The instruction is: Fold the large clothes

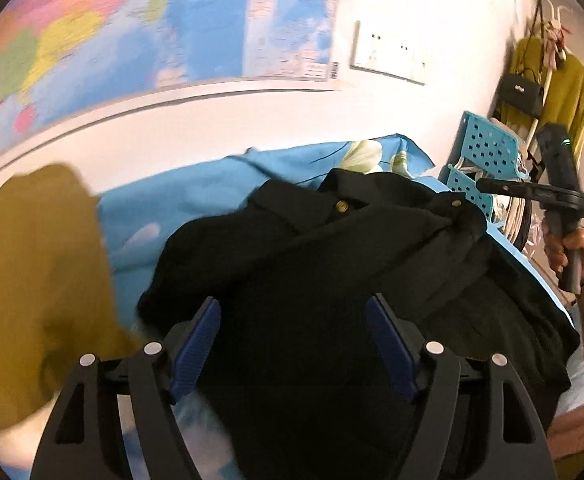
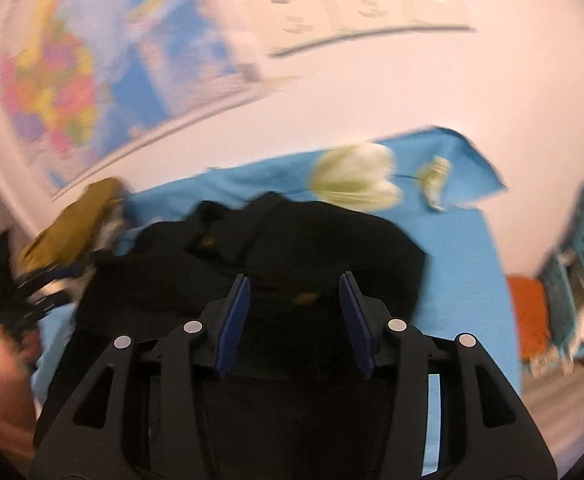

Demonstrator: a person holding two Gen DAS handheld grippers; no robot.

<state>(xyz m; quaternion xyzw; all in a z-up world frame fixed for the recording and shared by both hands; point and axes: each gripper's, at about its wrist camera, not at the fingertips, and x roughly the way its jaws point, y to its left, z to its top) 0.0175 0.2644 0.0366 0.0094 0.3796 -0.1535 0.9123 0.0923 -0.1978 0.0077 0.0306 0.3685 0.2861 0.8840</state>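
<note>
Step in hand, as I read it: between grabs, w/ the black jacket (image 1: 332,260) lying bunched on the blue sheet (image 1: 139,216) and not yet laid flat, so the fold proper looks barely begun. Left gripper (image 1: 292,344) at bottom centre of the left wrist view has its jaws spread wide, nothing pinched; dark cloth lies beneath the gap, blue ribbed pads (image 1: 195,344) clear of it. Right gripper (image 2: 294,320) at bottom centre of the right wrist view is also apart, narrower, pads not pressing on fabric; it also shows at right edge of the left view, hand-held, off the jacket's far side. Next move prob. calls for each claw to find a distinct edge (shoulder or hem), pinch one layer only, then pull apart to flatten. Jacket: matte, heavy-looking weave, soft lumpy folds, small round brass-coloured buttons (image 1: 342,207) in upper centre. Sheet: smooth, w/ a pale tulip print (image 2: 356,180). Mustard garment (image 1: 31,280) at left, soft, blurred. Teal perforated plastic basket (image 1: 488,148) at right.
</note>
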